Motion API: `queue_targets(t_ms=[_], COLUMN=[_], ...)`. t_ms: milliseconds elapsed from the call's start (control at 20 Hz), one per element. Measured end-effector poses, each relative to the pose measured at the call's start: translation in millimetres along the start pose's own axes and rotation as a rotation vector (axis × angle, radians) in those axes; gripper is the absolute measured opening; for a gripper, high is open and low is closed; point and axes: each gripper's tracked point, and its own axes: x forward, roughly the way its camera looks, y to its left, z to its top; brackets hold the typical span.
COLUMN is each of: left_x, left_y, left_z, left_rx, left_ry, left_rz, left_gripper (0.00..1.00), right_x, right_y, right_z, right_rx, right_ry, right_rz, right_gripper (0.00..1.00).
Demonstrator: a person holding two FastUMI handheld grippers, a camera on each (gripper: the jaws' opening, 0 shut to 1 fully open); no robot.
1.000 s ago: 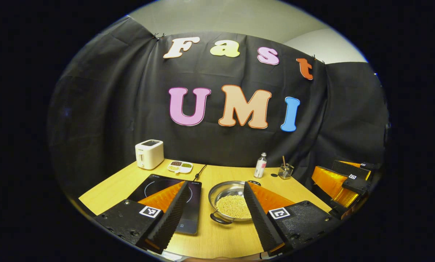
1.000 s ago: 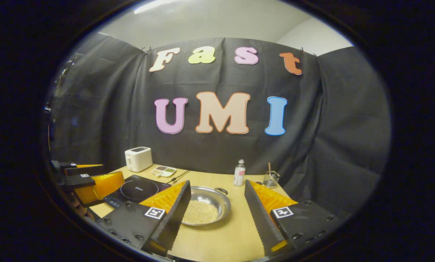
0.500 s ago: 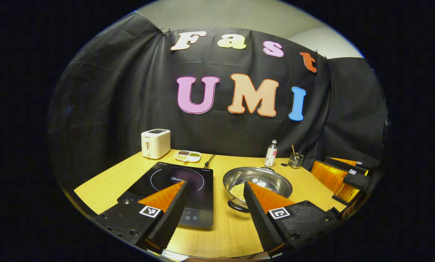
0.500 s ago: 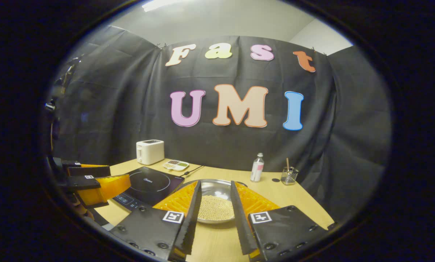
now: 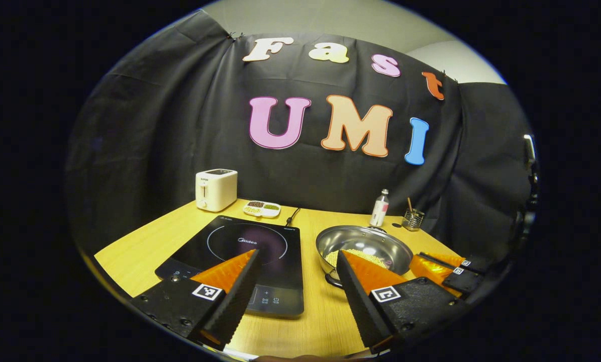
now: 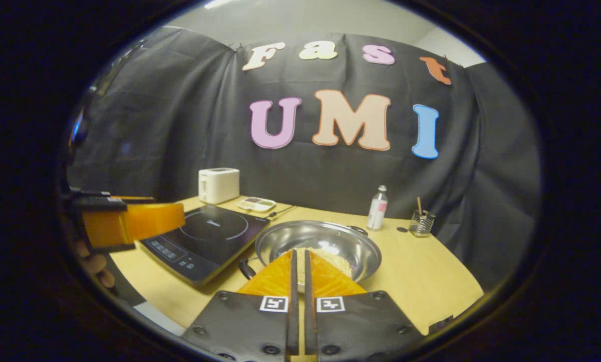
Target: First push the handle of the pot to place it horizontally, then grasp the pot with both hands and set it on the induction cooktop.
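Right gripper pinched nearly closed on nothing, just behind pot, near handle at front-left; left gripper spread wide, farther off.

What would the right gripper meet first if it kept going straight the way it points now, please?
Most likely the pot. The right gripper, its fingers nearly closed with nothing between them, points at the near rim, just right of the black handle. Depth is unclear, so it may pass just above the rim.

One pot, one induction cooktop, one toaster, one snack tray, one bottle, one glass holder, two grippers: left gripper, right gripper.
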Motion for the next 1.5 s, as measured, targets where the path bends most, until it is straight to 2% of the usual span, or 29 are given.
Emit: queue_targets(t_ms=[100, 250, 550, 700, 850, 950, 1050, 1200, 1350, 1500], left_x=[3.4, 6.5, 9.9, 11.8, 13.2, 14.0, 13.6, 11.8, 13.4, 13.4], left_y=[4.6, 7.2, 20.9, 28.8, 32.2, 33.2, 32.9, 29.9, 31.3, 32.8], left_z=[-2.5, -6.4, -1.4, -1.3, -0.9, 0.2, 0.3, -0.5, 0.9, -1.6], left_rx=[0.004, -0.001, 0.009, 0.011, 0.009, 0.014, 0.015, -0.005, -0.004, -0.018], left_ry=[0.006, 0.022, 0.001, 0.002, -0.002, -0.005, -0.003, 0.009, 0.002, 0.020], left_rz=[0.005, 0.002, 0.028, 0.045, 0.047, 0.048, 0.046, 0.013, 0.026, 0.030], left_gripper=[0.92, 0.93, 0.92, 0.92, 0.92, 0.92, 0.92, 0.92, 0.92, 0.92], right_x=[5.1, 15.3, 36.1, 45.5, 51.5, 55.7, 63.5, 73.4, 85.8, 97.3], right_y=[13.6, 20.2, 39.6, 44.1, 53.1, 56.8, 61.0, 69.6, 72.6, 80.6], right_z=[-17.4, -35.7, -71.1, -76.2, -76.4, -74.4, -72.3, -72.1, -69.2, -68.9], right_rx=[0.023, 0.036, -0.010, -0.013, 0.022, 0.041, 0.070, 0.107, 0.125, 0.152], right_ry=[0.038, 0.079, 0.148, 0.157, 0.166, 0.163, 0.164, 0.168, 0.161, 0.166], right_rz=[0.030, 0.038, 0.056, 0.057, 0.067, 0.062, 0.056, 0.039, 0.011, 0.004], right_gripper=[0.05, 0.07, 0.05, 0.08, 0.02, 0.02, 0.05, 0.03, 0.05, 0.00])
